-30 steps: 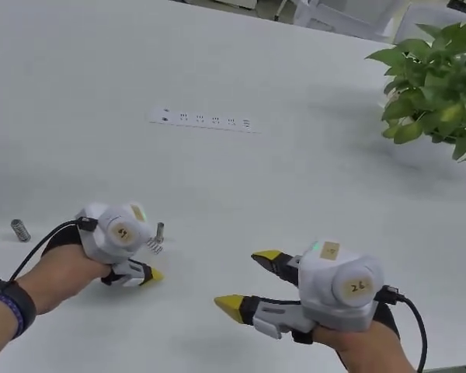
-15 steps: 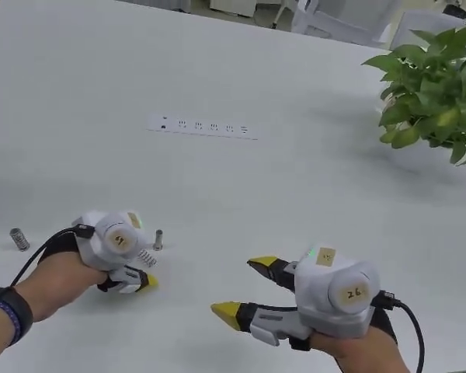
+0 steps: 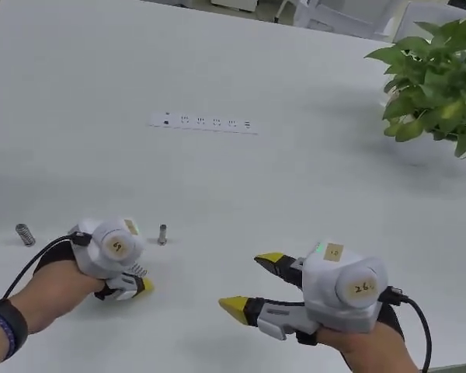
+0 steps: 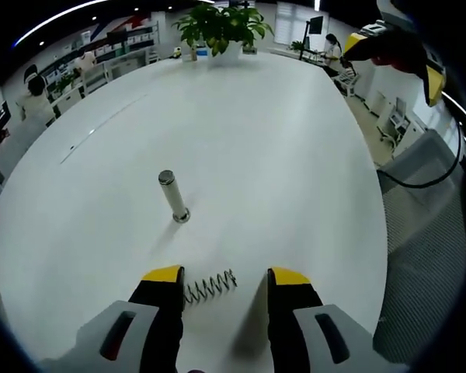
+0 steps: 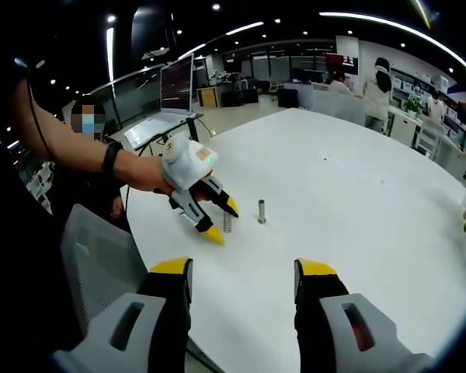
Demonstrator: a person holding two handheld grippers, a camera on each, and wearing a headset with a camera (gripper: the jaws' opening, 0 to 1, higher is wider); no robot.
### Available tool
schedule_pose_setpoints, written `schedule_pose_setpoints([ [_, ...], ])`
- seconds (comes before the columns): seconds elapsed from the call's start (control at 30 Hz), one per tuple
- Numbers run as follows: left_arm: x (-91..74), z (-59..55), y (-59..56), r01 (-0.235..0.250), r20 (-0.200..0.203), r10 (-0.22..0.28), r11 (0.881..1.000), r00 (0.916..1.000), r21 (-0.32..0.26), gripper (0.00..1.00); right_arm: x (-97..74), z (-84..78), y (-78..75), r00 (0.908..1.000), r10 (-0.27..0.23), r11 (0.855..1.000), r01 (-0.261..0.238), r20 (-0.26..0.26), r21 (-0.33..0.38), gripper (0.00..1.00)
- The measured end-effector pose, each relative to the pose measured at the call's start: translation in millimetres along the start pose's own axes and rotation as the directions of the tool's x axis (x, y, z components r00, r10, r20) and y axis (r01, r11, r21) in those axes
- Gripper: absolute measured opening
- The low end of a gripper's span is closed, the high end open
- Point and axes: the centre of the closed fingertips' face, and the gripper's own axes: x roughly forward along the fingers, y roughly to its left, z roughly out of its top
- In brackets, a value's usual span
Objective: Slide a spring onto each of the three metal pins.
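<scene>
A bare metal pin (image 3: 162,234) stands upright on the white table (image 3: 241,186); it shows ahead in the left gripper view (image 4: 173,196) and in the right gripper view (image 5: 261,210). A small spring (image 4: 210,287) lies on the table between the jaws of my left gripper (image 4: 225,276), which stand wider than the spring, its left end by the left fingertip. In the head view my left gripper (image 3: 140,278) sits just near-left of the pin, with the spring (image 3: 137,270) at its tips. My right gripper (image 3: 252,281) hovers open and holds nothing, at the front right.
A second coiled grey piece (image 3: 24,233) stands at the far left of the table. A white power strip (image 3: 202,122) lies further back at the middle. A green plant (image 3: 435,78) stands at the back right. A person sits beyond the table (image 5: 89,124).
My left gripper has drawn back from the pin toward me, and the spring came with it from beside the pin. The right gripper has hardly moved.
</scene>
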Motion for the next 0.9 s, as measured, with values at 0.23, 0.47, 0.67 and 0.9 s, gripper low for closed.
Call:
schedule_pose_setpoints([
  [0.23,-26.0,-2.9,-4.3,-0.109,0.085,0.115,0.992,0.9897,-0.07,0.36,2.0,-0.6,3.6,1.0,0.008,1.0,-0.008,0.004,-0.001,0.5],
  [0.47,-58.9,-29.6,9.3,-0.266,0.097,0.309,0.913,0.9462,-0.309,0.3,0.2,-1.7,4.9,1.0,0.006,1.0,-0.006,0.006,0.004,0.5],
  [0.67,-69.5,-62.4,5.5,-0.283,0.041,0.334,0.854,0.9418,-0.437,0.37,-1.3,-1.8,2.9,0.9999,-0.001,1.0,0.001,0.012,0.009,0.49],
  [0.9,-57.5,-76.0,-10.5,-0.246,0.015,0.273,0.888,0.9618,-0.387,0.4,-0.3,-2.6,3.7,1.0,0.003,1.0,-0.003,0.008,0.002,0.49],
])
